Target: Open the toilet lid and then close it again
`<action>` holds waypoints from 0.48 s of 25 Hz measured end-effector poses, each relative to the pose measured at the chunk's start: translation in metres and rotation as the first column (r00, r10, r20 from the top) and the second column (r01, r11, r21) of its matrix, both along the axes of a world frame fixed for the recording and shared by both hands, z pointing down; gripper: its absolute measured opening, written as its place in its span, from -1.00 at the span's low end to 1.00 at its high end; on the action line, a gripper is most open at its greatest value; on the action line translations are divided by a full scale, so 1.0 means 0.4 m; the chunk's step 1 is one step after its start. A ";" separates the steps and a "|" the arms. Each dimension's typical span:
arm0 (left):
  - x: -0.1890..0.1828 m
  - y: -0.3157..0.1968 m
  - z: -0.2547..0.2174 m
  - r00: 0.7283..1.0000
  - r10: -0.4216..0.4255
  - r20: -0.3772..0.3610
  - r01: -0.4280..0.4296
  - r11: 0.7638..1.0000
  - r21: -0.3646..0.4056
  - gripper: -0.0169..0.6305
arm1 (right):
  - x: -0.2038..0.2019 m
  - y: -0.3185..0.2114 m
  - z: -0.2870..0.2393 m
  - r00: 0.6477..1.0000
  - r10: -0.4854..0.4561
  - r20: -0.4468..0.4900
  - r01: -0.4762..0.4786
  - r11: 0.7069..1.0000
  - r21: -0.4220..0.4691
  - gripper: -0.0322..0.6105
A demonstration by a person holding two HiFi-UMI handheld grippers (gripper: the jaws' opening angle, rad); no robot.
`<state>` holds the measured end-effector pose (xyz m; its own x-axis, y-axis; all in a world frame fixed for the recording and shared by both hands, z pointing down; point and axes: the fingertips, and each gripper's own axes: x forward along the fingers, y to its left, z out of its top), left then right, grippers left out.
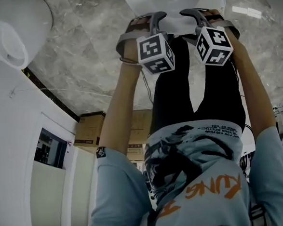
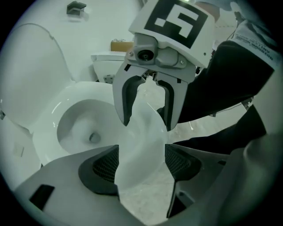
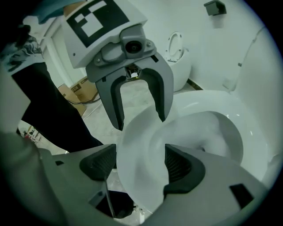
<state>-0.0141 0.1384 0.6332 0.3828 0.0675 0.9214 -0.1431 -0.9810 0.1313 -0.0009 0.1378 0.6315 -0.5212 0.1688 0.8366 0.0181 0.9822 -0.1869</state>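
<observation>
Evidently the toilet lid [image 2: 37,70] already stands upright behind the bowl [image 2: 75,126], so closing remains. The left gripper [image 2: 141,165] and right gripper [image 3: 140,165] hover spread over the front rim, pinching nothing. Next, one must reach back to the lid.

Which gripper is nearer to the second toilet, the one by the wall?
Left. The left gripper hangs on the side toward the second toilet; the right gripper hangs beside it, on the far side. Both are over the front rim of the open toilet bowl.
</observation>
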 end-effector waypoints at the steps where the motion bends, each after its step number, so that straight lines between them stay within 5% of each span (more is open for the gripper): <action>1: -0.001 0.020 0.017 1.000 0.014 0.004 -0.013 1.000 -0.007 0.10 | -0.006 0.019 0.014 1.000 -0.023 -0.012 0.023 1.000 -0.017 0.22; 12: -0.027 0.054 0.103 0.994 0.105 0.038 -0.106 0.994 0.037 0.13 | -0.007 0.095 0.180 0.954 -0.193 -0.231 0.197 0.980 -0.009 0.26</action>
<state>-0.0250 0.1600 0.6745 0.3418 0.0692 0.9372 -0.0428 -0.9951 0.0891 -0.0038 0.1759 0.7037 -0.2729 0.2355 0.9328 0.1677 0.9664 -0.1949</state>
